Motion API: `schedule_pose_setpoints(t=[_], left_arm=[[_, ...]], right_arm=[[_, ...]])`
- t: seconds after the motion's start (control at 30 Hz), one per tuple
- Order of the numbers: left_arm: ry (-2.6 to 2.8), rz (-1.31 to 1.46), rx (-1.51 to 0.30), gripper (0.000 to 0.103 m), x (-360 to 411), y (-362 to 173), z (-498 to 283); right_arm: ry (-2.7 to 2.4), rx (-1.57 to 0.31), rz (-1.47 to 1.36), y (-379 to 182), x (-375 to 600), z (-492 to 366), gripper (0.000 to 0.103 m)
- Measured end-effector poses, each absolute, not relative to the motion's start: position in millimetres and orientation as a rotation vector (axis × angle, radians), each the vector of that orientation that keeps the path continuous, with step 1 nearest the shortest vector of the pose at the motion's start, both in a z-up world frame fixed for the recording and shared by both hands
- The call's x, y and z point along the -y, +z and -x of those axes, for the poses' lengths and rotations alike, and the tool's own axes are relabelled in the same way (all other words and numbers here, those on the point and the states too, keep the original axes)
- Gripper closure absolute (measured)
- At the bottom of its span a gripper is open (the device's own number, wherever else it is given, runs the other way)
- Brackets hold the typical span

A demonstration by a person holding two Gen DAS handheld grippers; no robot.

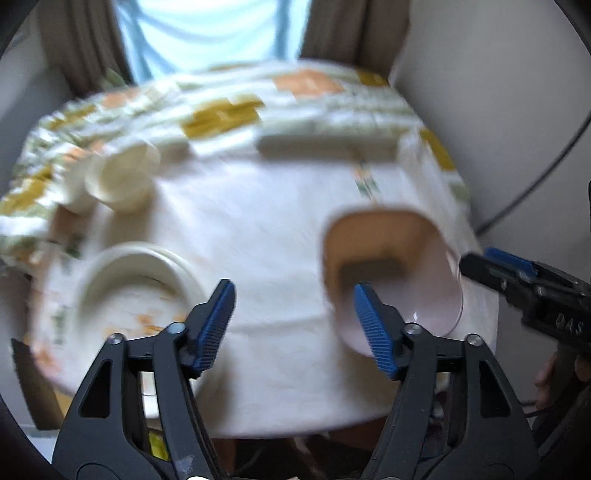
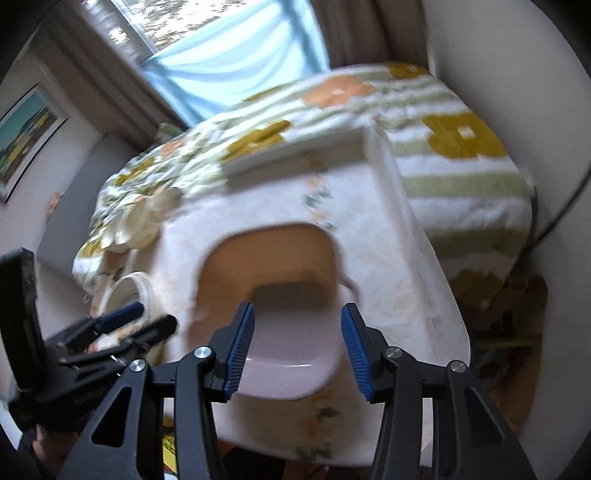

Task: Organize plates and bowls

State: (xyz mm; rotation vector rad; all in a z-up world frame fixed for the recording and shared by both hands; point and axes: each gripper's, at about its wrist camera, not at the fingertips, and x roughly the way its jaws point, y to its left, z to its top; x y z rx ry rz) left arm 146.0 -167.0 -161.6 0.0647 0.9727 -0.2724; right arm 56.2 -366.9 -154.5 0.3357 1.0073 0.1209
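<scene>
A square pink bowl [image 1: 388, 266] stands on the white cloth-covered table [image 1: 258, 221] at the right; it also shows in the right wrist view [image 2: 280, 295]. A stack of round cream plates [image 1: 136, 291] sits at the left front, seen small in the right wrist view [image 2: 129, 291]. Cream cups or small bowls [image 1: 118, 173] stand at the far left. My left gripper [image 1: 295, 325] is open above the table's front, between plates and bowl. My right gripper [image 2: 297, 349] is open, its fingers on either side of the pink bowl's near rim, just above it.
A long white rectangular dish [image 1: 325, 142] lies at the table's far edge. A bed with a floral blanket [image 2: 443, 147] is behind the table. A wall and cable [image 1: 535, 177] are on the right. A window with a blue curtain [image 1: 207, 33] is at the back.
</scene>
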Motion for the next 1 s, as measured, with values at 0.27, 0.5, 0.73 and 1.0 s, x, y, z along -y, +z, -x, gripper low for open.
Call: schedule_pose_setpoints(t=[0.27, 0.5, 0.73, 1.0], left_arm=[[-0.093, -0.035, -0.815, 0.0, 93.6, -104.2, -152.6], [-0.019, 0.119, -0.898, 0.0, 5.8, -101.5, -206.1], [-0.001, 0.249, -0.99, 0.0, -59.4, -126.7, -279.0], [-0.025, 0.327, -1.217, 0.017, -84.1, -203.7, -356.5]], right_arm=[[0.322, -0.867, -0.196, -98.9, 285.0, -95.9, 0.003], [0.416, -0.921, -0.166, -92.6, 223.2, -157.5, 0.003], [0.397, -1.001, -0.082, -109.3, 158.7, -235.7, 0.003], [0.383, -1.175, -0.032, -169.3, 114.0, -308.1, 0.004]])
